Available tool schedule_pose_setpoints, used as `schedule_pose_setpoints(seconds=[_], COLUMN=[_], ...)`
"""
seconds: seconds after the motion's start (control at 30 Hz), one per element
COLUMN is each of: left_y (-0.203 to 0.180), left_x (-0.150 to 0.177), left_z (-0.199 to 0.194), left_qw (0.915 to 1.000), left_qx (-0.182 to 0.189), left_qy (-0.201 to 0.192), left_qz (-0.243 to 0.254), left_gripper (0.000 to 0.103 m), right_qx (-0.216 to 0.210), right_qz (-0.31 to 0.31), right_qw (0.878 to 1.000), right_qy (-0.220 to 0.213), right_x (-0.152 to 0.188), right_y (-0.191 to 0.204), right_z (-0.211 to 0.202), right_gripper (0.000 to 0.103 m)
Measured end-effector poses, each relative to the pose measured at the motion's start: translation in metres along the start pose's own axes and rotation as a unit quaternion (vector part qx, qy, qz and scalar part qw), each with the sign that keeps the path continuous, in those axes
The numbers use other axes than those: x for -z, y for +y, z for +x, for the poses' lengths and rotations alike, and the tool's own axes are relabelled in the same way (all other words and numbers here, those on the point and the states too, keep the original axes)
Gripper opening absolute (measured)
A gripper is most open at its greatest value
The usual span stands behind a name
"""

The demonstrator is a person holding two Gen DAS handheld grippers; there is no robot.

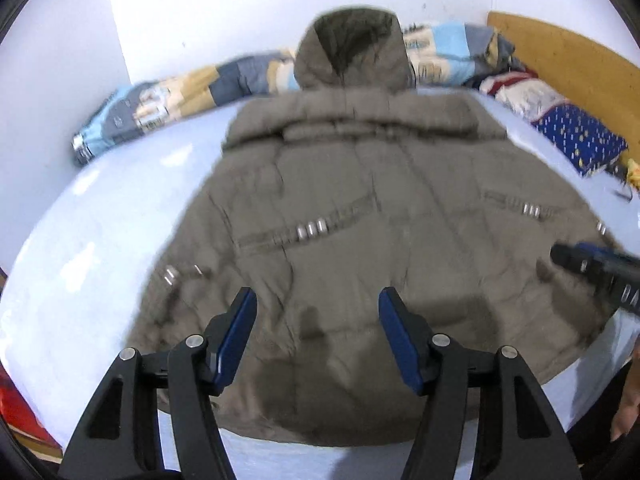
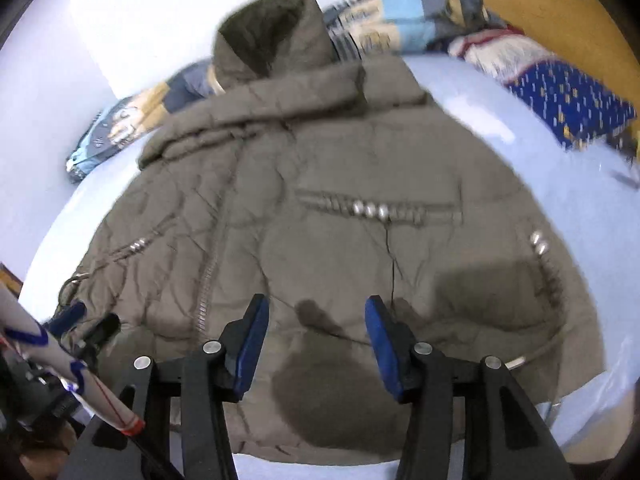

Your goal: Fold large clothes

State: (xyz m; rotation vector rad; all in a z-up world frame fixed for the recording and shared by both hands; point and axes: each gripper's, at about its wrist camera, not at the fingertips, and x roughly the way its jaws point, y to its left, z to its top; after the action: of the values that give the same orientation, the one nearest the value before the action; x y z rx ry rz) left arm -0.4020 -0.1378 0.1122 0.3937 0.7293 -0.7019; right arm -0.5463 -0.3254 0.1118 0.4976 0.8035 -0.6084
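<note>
Jacket (image 1: 360, 208), olive-brown and padded, lies spread flat on a bed (image 1: 100, 220) covered with a pale blue sheet, its hood (image 1: 352, 52) pointing toward the far white wall and its hem nearest the cameras. Metal snaps glint along its slanted pocket flaps, and a zipper line runs down the cloth in the right wrist view. Left hand-held gripper (image 1: 318, 336) hangs above the lower part of the jacket with its blue-padded fingers spread apart, nothing between them, only its shadow falling on the fabric. Right hand-held gripper (image 2: 316, 340) sits likewise over the lower half, fingers spread and holding nothing, its dark shadow on the cloth below. In the left wrist view the right tool shows as a black and blue tip (image 1: 592, 264) at the right edge, over the jacket's side. In the right wrist view the left tool's tip (image 2: 84, 324) appears at the left edge, near the jacket's other side. A patchwork quilt (image 1: 168, 108) in blue, tan and grey is bunched along the wall behind the hood, a dark blue patterned pillow (image 1: 580, 136) lies at the far right, and a wooden headboard (image 1: 560, 52) stands beyond it.
</note>
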Motion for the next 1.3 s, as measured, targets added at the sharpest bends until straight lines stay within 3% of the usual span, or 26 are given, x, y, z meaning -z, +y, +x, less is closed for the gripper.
schedule_pose_setpoints(seconds=[0.27,0.4,0.53,0.8,1.13,1.3], left_y=[0.003,0.002,0.0,0.014,0.039,0.044], left_x=[-0.055,-0.088,-0.127,-0.163,-0.172,-0.178], left_z=[0.0,0.012,0.031,0.06,0.072,0.08], left_qw=[0.9997,0.9993,0.9986,0.9964,0.9948,0.9933], left_qx=[0.005,0.01,0.0,0.012,-0.041,-0.063], left_qy=[-0.023,-0.034,-0.052,-0.07,-0.082,-0.09], left_qz=[-0.003,-0.011,-0.011,-0.048,-0.045,-0.035], left_gripper=[0.068,0.068,0.069,0.069,0.07,0.07], right_qx=[-0.02,-0.018,-0.035,-0.035,-0.066,-0.037], right_qz=[-0.007,-0.017,0.01,-0.023,-0.021,-0.051], right_qw=[0.999,1.0,0.999,0.999,0.998,0.998], right_qy=[-0.024,-0.006,0.0,-0.017,-0.005,-0.016], right_x=[0.005,0.005,-0.017,-0.122,-0.257,-0.318], right_y=[-0.004,-0.008,-0.014,0.012,0.049,0.067], right_z=[-0.015,-0.01,-0.02,-0.045,-0.018,-0.002], right_gripper=[0.054,0.054,0.054,0.055,0.056,0.056])
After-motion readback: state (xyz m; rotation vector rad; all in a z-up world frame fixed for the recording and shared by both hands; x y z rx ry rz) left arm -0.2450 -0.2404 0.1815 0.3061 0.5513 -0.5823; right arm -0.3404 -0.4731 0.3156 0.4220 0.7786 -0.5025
